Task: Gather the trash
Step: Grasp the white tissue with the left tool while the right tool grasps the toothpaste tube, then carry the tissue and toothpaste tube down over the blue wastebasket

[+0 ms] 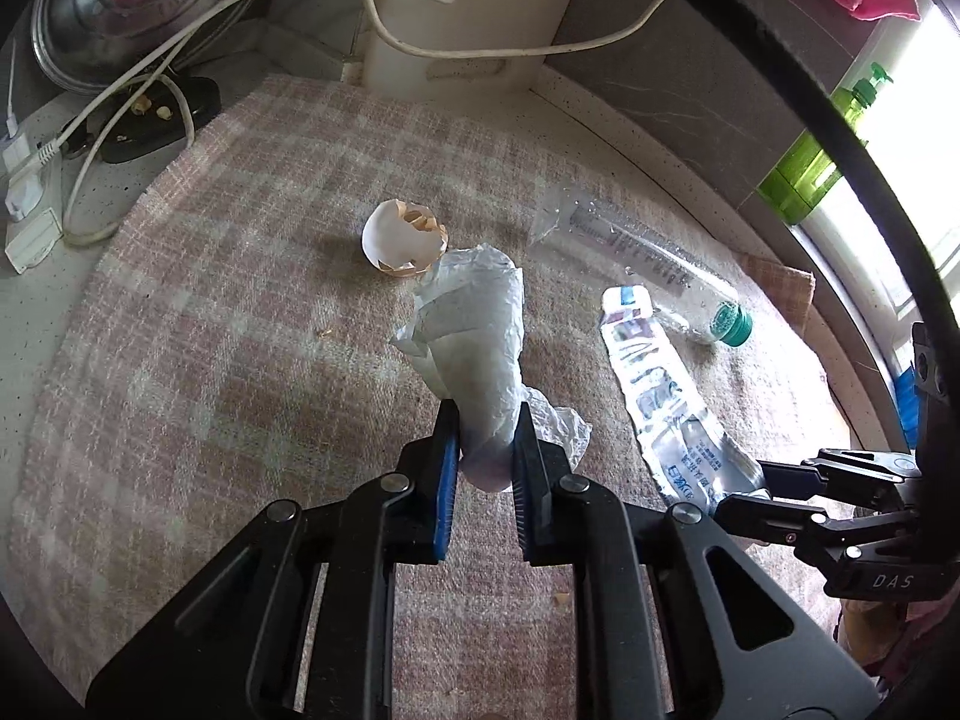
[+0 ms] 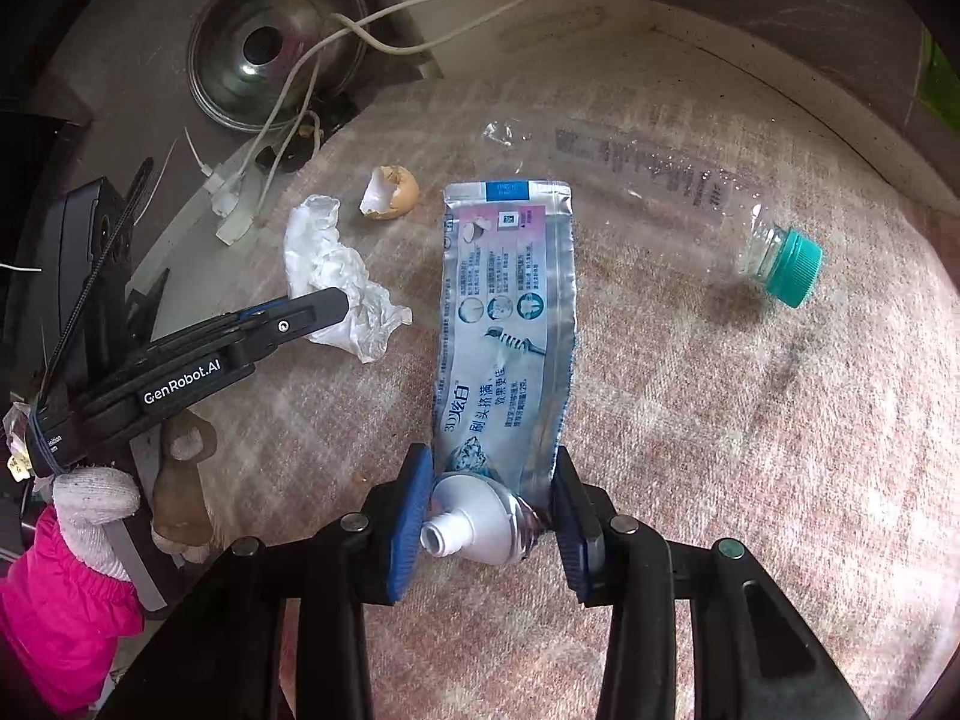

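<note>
Item 1: crumpled tissue, pinched near one end in the jaws of the left gripper, hung above the checked cloth. Light, soft, crushable; any fold served as a hold.

Item 2: flattened toothpaste tube, gripped at its shoulder by the jaws of the right gripper, nozzle uncapped. Limp, slick foil; the stiff shoulder judged the surest hold.

Item 3: broken eggshell, lay on the cloth beyond. Brittle; wanted a gentle grip.

Item 4: clear plastic bottle with green cap, on its side, farthest. Light, liable to roll; neck preferred.
</note>
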A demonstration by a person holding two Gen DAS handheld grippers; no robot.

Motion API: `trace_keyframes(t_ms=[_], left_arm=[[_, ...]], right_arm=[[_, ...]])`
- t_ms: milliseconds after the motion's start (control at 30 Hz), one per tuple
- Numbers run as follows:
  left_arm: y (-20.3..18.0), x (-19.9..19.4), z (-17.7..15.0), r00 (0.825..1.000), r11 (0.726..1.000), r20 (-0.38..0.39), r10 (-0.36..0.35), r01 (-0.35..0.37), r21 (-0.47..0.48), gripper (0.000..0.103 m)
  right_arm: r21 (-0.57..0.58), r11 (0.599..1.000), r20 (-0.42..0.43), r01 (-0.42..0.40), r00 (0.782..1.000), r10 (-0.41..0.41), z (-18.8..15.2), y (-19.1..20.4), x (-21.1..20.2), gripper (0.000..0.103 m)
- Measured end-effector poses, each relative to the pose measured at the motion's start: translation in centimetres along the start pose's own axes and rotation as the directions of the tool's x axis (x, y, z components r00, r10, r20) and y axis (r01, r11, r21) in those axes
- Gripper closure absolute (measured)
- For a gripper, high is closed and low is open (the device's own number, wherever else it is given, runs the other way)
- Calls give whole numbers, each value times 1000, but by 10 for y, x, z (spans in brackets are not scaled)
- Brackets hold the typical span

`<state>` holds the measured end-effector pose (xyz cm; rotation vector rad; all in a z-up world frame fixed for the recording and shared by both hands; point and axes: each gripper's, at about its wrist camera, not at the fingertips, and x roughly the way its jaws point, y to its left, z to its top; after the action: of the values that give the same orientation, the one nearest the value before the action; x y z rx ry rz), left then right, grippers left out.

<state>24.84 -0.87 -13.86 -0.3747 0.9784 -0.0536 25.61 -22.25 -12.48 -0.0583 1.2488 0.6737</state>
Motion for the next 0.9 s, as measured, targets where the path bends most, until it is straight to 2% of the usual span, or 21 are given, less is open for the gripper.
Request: trace_keyframes(t_ms=[33, 67, 200, 267, 467, 633, 733, 900], left_arm=[[0, -5, -2, 1000, 1000, 5, 1, -1, 6, 89], [0, -9, -5, 1000, 1000, 9, 1, -1, 13, 89], [2, -21, -13, 1000, 1000, 18, 5, -6, 29, 89], [5, -23, -16, 1000, 999, 17, 13, -13, 31, 89], [14, -35, -27, 999, 1000, 24, 23, -23, 10, 89], [23, -43, -36, 999, 1000, 27, 26, -26, -8, 89], [29, -51, -42, 999, 999, 33, 22, -21, -28, 89], [36, -68, -54, 999, 999, 47, 20, -18, -29, 89]], right_arm=[[3, 1000, 6, -2, 1000, 2, -2, 1, -4, 95], [18, 1000, 0, -18, 1000, 18, -2, 1, -6, 101], [26, 999, 15, -22, 1000, 21, -9, 4, -13, 101], [22, 997, 4, -75, 997, 75, -10, 4, -10, 101], [17, 997, -19, -78, 997, 79, -3, 8, 4, 97], [-30, 999, -78, -11, 997, 9, 6, 20, 23, 94], [-43, 999, -80, 23, 996, -26, 10, 25, 27, 101], [-2, 1000, -60, 3, 998, -3, 4, 23, 20, 102]])
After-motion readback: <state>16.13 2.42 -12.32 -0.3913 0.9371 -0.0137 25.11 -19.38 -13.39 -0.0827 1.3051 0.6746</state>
